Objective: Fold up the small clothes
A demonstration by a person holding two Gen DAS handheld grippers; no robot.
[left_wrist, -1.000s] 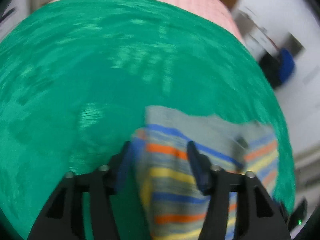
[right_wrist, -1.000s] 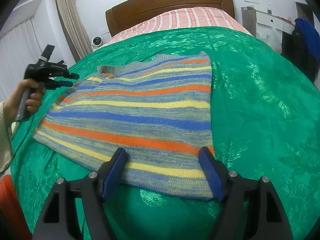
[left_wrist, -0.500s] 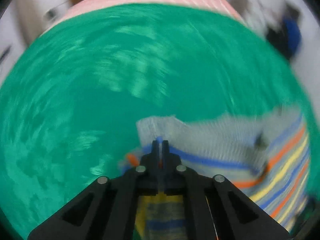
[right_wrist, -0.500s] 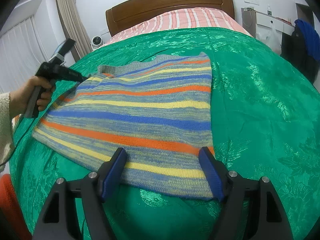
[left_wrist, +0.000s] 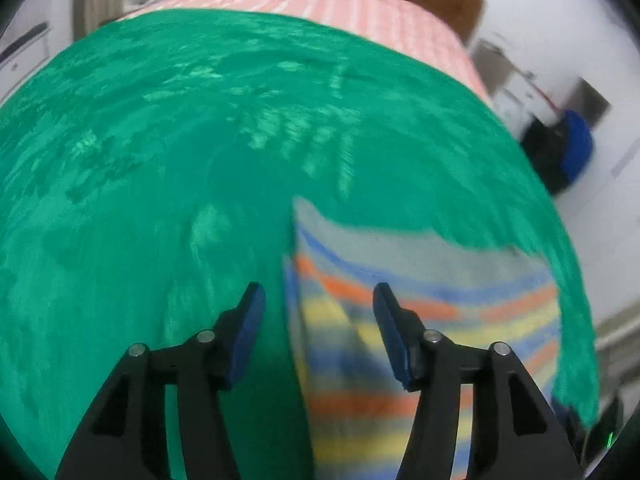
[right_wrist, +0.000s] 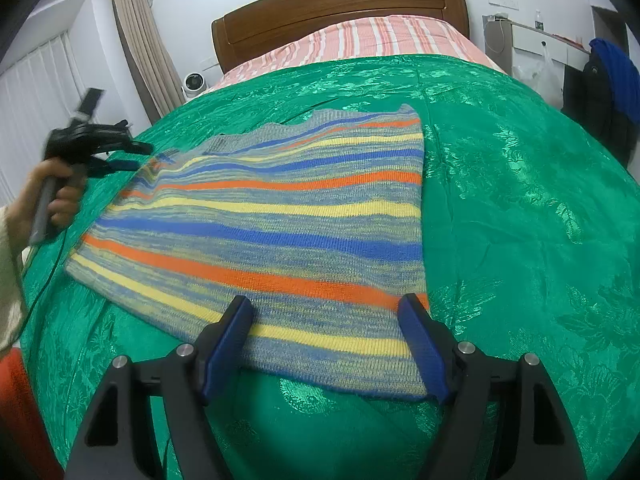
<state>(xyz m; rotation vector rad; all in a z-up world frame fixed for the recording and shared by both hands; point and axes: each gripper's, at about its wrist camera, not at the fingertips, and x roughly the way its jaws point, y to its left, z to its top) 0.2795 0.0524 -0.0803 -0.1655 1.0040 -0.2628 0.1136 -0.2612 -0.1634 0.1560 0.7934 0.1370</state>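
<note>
Garment: a striped knit top (right_wrist: 280,232) is laid flat on the green bedspread (right_wrist: 520,200); in the right wrist view it fills the middle of the frame, its neck end toward 12 o'clock and its hem toward 6 o'clock.

Left gripper (left_wrist: 318,312): its jaws have just been opening and are seen apart. The knit's left edge runs up between the two fingers, but neither pad is pressed on it; nothing is held. In the right wrist view this gripper is seen at 9 o'clock, just off the garment's left side, carried by a hand (right_wrist: 56,196).

Right gripper (right_wrist: 328,332): its jaws stand wide apart over the hem at 6 o'clock, with cloth lying between the fingers and no grip taken.

Step in hand: judged to be the setting-up of a fold; the top is spread out, no fold across it is seen, and both claws are positioned at its edges.

Next move: a firm pinch on an edge is called for, with both knit layers caught. The lifted side should then be carried across toward 3 o'clock, the stripes being kept in line.

Risk: loose knit may be stretched or dragged, or only the top layer caught.
</note>
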